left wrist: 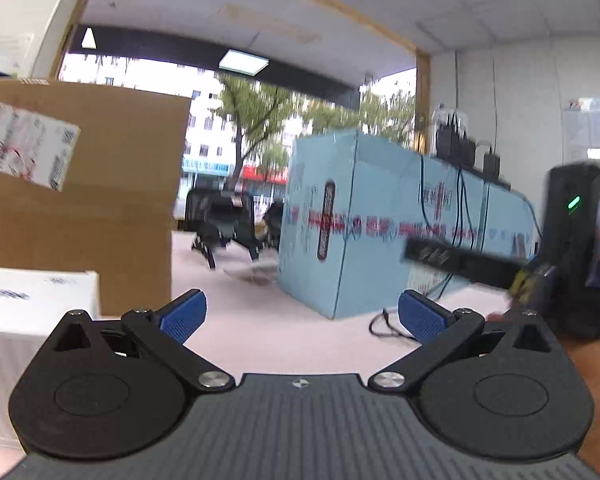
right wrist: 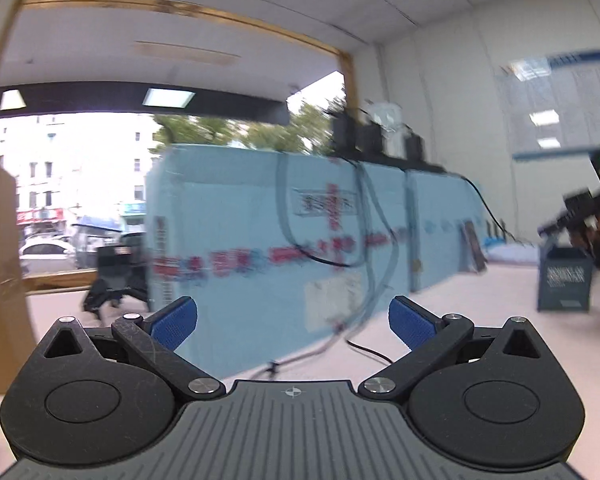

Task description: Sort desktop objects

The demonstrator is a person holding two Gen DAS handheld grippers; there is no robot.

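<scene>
The left gripper [left wrist: 302, 316] is spread wide with nothing between its ribbed blue pads [left wrist: 184, 315]; the right gripper [right wrist: 293, 322] is likewise spread and empty. Both point level across the pale, matte desk [left wrist: 268, 320] rather than down at it, so no small object to sort lies before either claw.

The nearest candidate is the dark blue carton [right wrist: 565, 280], standing upright towards the desk's right edge, right of the right claw and well apart from it. Its long axis looks roughly vertical, so I judge the right hand better placed to swing over and take it by its flat sides.

Straight ahead stands a long light-blue cardboard box [right wrist: 260, 220], smooth-faced with red print and black cables [right wrist: 364, 216] draped over it. At the left edge rise a brown corrugated box [left wrist: 80, 200] bearing a shipping label and a white box [left wrist: 32, 304] beside it. Everything is motion-blurred.
</scene>
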